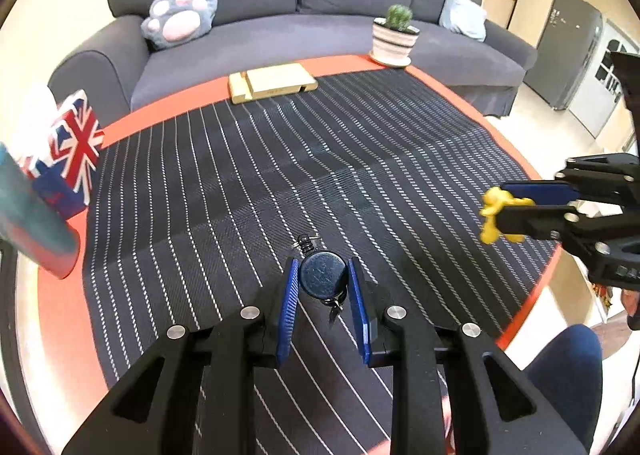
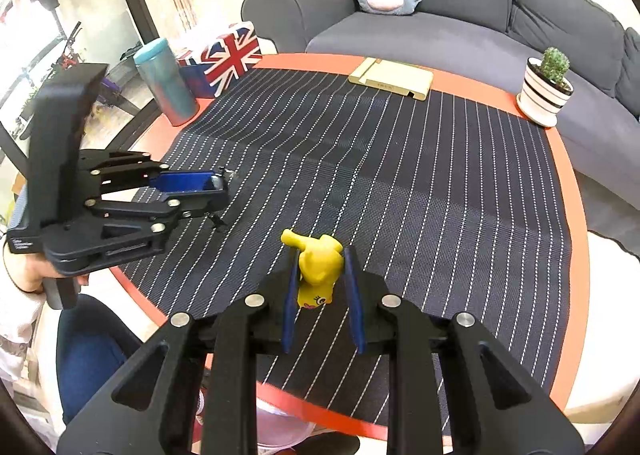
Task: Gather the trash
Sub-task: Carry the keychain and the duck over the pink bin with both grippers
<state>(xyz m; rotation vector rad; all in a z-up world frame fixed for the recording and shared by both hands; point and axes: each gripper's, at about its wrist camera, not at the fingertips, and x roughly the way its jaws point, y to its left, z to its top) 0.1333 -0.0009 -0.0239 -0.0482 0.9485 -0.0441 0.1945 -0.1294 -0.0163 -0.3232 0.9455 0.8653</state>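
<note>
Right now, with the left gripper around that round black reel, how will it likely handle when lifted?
The round black reel looks hard-shelled, so probably stiff between the left gripper pads. Its curved edge might pivot or slip. The clip hanging beneath would likely dangle.

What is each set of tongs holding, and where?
Left tongs: round black badge reel, pinched across its disc. Right tongs: yellow toy figure, gripped across its body.

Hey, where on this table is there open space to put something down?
The middle of the striped mat is bare, bordered by the wooden stand at the back and the potted cactus back right. The back-left corner is crowded: teal tumbler beside the Union Jack tissue box.
</note>
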